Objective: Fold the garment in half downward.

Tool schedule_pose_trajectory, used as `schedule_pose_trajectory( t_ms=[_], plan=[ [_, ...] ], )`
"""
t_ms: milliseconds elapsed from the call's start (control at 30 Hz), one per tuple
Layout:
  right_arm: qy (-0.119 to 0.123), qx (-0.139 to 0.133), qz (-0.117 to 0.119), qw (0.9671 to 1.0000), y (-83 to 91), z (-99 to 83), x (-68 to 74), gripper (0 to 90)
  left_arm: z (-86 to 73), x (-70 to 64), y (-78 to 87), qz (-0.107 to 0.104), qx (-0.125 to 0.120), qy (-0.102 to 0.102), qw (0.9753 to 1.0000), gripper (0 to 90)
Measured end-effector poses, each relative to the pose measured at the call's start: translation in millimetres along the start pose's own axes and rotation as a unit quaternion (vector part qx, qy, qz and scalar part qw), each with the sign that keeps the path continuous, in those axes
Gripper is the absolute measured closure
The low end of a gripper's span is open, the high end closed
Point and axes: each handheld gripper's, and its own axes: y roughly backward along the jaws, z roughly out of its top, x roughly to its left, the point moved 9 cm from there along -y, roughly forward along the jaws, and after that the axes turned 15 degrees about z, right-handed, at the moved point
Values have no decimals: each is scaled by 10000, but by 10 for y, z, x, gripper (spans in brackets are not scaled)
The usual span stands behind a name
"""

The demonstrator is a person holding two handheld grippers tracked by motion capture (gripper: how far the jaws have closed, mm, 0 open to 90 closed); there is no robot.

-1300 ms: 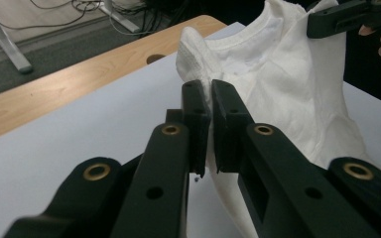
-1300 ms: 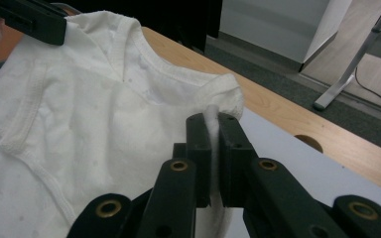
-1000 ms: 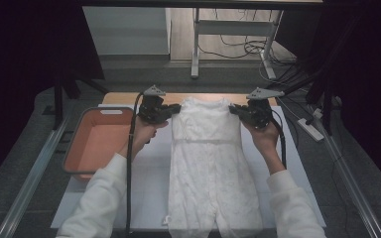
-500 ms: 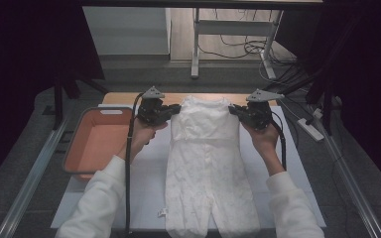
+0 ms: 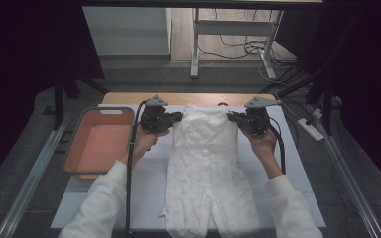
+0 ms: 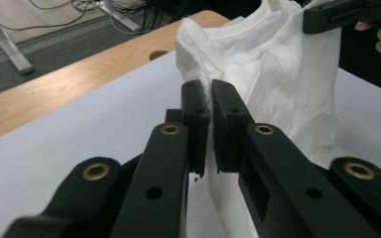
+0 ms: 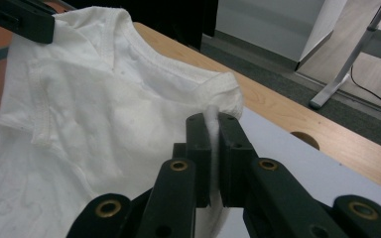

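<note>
A smooth white sheet (image 5: 149, 183) covers the wooden table (image 5: 129, 98). The left gripper (image 6: 209, 94) and right gripper (image 7: 212, 121) each pinch a shoulder of the soft, dotted white cotton romper (image 5: 206, 168).

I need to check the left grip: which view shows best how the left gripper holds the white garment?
The left gripper view: the left gripper pinches the white garment at its shoulder edge. The high view shows it small; the right gripper view shows one jaw far off.

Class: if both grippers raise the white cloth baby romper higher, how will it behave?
Probably floppy: the white cloth baby romper already sags between left gripper and right gripper. Likely light, since thin pinched folds carry it. Its legs would probably trail.
</note>
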Motion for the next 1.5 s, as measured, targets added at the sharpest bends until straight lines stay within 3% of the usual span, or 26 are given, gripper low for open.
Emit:
schedule_pose_trajectory(
  t_ms=[233,567,733,1000,1500],
  plan=[
    [-8,27,109,9999,-9,-143,132,853,-249,-116,60,-82,72,19,9999,840],
    [-23,62,240,9997,-57,-293,228,853,-468,-204,7,-175,251,-41,9995,838],
    [-53,17,289,9996,-62,-363,250,852,-538,-247,0,-206,334,-98,9992,837],
    [-24,250,345,9991,-124,-483,312,851,-674,-318,-21,-236,482,-153,9984,836],
    [-114,357,420,9984,-122,-591,358,850,-732,-339,6,-288,526,-136,9981,835]
  ],
)
